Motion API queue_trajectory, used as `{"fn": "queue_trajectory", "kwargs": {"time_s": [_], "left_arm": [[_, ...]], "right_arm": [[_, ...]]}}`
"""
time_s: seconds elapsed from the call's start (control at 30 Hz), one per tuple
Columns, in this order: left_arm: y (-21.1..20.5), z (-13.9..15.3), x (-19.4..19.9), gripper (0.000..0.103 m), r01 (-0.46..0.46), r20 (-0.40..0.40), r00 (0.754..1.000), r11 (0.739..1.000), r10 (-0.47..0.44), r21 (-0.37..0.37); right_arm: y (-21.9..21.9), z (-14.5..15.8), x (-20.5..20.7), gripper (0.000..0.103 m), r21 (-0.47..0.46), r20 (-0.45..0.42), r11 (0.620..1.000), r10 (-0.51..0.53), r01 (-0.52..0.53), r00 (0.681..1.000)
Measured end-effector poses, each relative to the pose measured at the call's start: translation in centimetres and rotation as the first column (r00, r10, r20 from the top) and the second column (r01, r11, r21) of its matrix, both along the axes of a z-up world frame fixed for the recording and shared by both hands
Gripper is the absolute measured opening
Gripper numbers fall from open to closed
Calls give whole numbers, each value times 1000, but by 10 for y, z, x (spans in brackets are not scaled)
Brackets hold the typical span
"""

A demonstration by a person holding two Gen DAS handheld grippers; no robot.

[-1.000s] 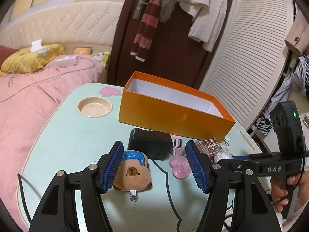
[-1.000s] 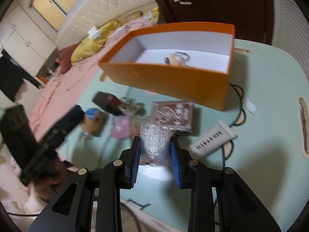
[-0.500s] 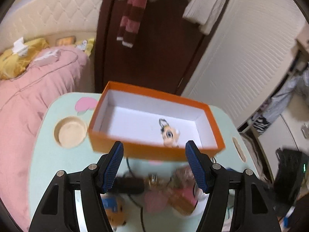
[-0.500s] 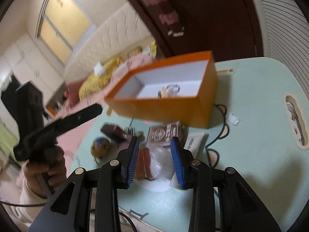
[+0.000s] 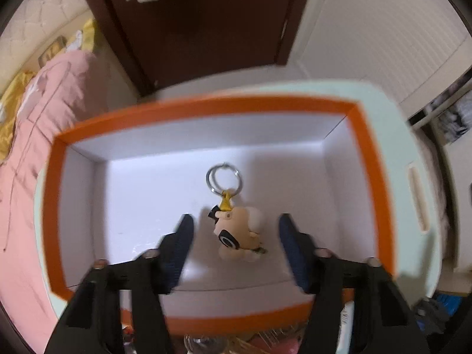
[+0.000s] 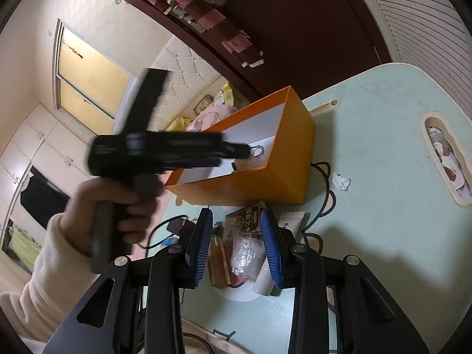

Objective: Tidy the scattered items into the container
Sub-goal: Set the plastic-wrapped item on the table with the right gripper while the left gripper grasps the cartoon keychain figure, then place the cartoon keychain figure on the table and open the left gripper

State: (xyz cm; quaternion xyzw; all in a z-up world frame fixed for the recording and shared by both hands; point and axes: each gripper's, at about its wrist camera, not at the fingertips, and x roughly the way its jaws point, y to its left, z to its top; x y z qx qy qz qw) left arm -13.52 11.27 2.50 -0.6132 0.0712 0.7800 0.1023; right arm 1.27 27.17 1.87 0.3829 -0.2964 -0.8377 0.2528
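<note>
1. Since a second ago the left gripper point(image 5: 236, 230) has lifted away from the plush toy on the table and now hangs over the orange box point(image 5: 206, 106), fingers spread wide with nothing between them.
2. Inside the box a cream keychain figure point(image 5: 236, 236) lies on the white floor, its metal ring point(image 5: 224, 177) toward the far wall; it sits between the blue pads but below them, not touched.
3. Over the same second the right gripper point(image 6: 236, 250) has let go of the crinkled plastic wrap point(image 6: 244, 253) it was squeezing; its fingers now stand apart above the wrap.
4. That wrap lies on the green table point(image 6: 383, 206) in a small heap with an amber bottle point(image 6: 218, 265), a brown packet point(image 6: 244, 218) and a white tube point(image 6: 290, 221), all just in front of the box.
5. From the right wrist view, a hand point(image 6: 118, 206) in a cream sleeve holds the left tool, blurred, with its tip over the box.
6. A crumpled paper scrap point(image 6: 341, 181) lies on the table beside the box.
</note>
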Motion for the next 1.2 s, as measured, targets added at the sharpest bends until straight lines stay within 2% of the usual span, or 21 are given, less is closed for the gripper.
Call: {"fn": "queue_trajectory", "kwargs": {"time_s": [0.07, 0.2, 0.33, 0.43, 0.53, 0.63, 0.73, 0.83, 1.0, 1.13, 1.17, 1.2], "left_arm": [[2, -2, 1, 33, 29, -19, 999, 999, -30, -13], [-5, 5, 5, 33, 36, -41, 999, 999, -35, 18], [-23, 37, 16, 33, 27, -113, 993, 996, -18, 84], [-43, 73, 34, 33, 35, -181, 983, 989, -9, 145], [-66, 105, 67, 33, 53, -265, 964, 983, -4, 176], [-87, 115, 97, 33, 54, -297, 955, 975, 13, 216], [-105, 102, 131, 33, 52, -284, 959, 969, 20, 243], [-114, 71, 158, 33, 42, -238, 971, 964, 23, 262], [-119, 20, 185, 33, 8, -170, 985, 963, 40, 271], [-110, 8, 186, 34, 18, -224, 974, 964, 44, 265], [-109, 7, 186, 37, 17, -244, 968, 964, 50, 266], [-108, 5, 186, 48, 16, -264, 963, 963, 58, 268]], "right_arm": [[3, -1, -1, 36, -12, 3, 1000, -3, 3, 1000], [9, -5, 0, 36, -21, 6, 1000, -22, 22, 1000], [13, -7, 1, 36, -27, 7, 999, -45, 45, 999], [16, -8, 1, 36, -32, 8, 998, -62, 62, 998], [19, -10, 1, 36, -36, 10, 996, -79, 79, 997], [25, -12, 2, 36, -47, 10, 993, -110, 110, 994], [40, -14, 3, 36, -70, 10, 981, -181, 182, 983], [47, -18, 2, 39, -59, 21, 972, -227, 228, 974], [40, -25, 1, 39, -39, 40, 976, -211, 212, 977], [28, -26, 3, 39, -4, 29, 983, -183, 183, 983], [25, -26, 4, 39, 6, 24, 985, -175, 175, 984], [23, -25, 4, 39, 18, 17, 985, -171, 171, 985]]}}
